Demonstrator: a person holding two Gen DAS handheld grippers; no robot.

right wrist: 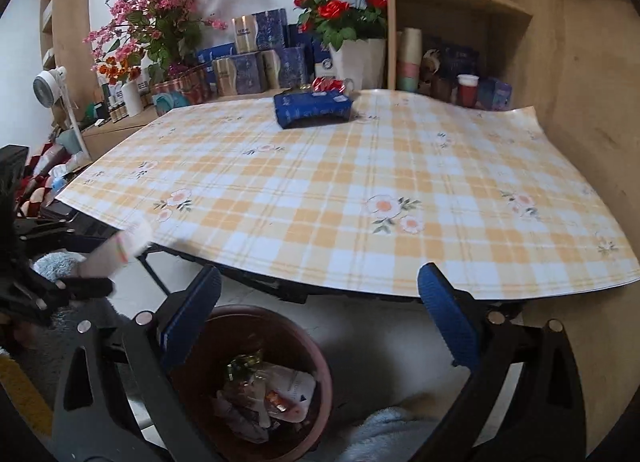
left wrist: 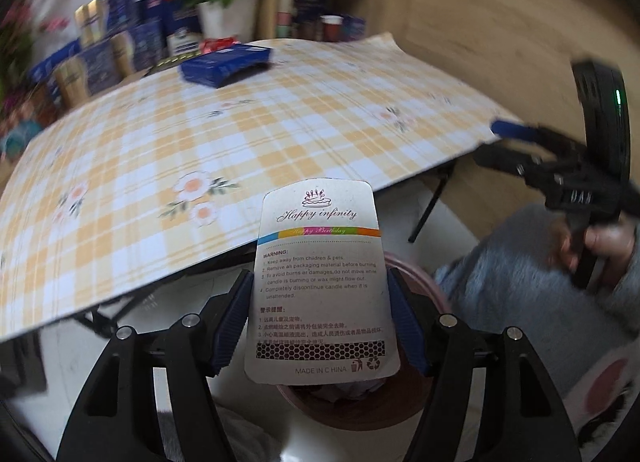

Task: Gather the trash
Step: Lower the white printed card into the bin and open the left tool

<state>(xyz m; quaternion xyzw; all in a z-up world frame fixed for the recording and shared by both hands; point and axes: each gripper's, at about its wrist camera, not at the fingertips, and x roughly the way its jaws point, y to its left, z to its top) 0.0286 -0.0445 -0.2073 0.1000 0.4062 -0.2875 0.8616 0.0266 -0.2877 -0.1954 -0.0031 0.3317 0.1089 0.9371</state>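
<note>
My left claw (left wrist: pixel 320 322) clamps a white candle-packaging card (left wrist: pixel 320 282), its blue pads pressing both edges, right above the brown trash bin (left wrist: pixel 400 406). My right claw (right wrist: pixel 320 322) gapes wide and empty over that same bin (right wrist: pixel 320 362), beside the checked table (right wrist: pixel 360 182).

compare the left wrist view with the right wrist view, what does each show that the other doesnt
Only the left wrist view shows the printed back of the candle card, with its warning text, clamped between the left gripper pads above the bin.

Only the right wrist view shows the trash lying inside the brown bin, the pink blossom branches, the small white fan, and the right gripper with its jaws wide apart and nothing between them.

Both show the yellow plaid tablecloth, the blue box on it, and the potted red roses.
</note>
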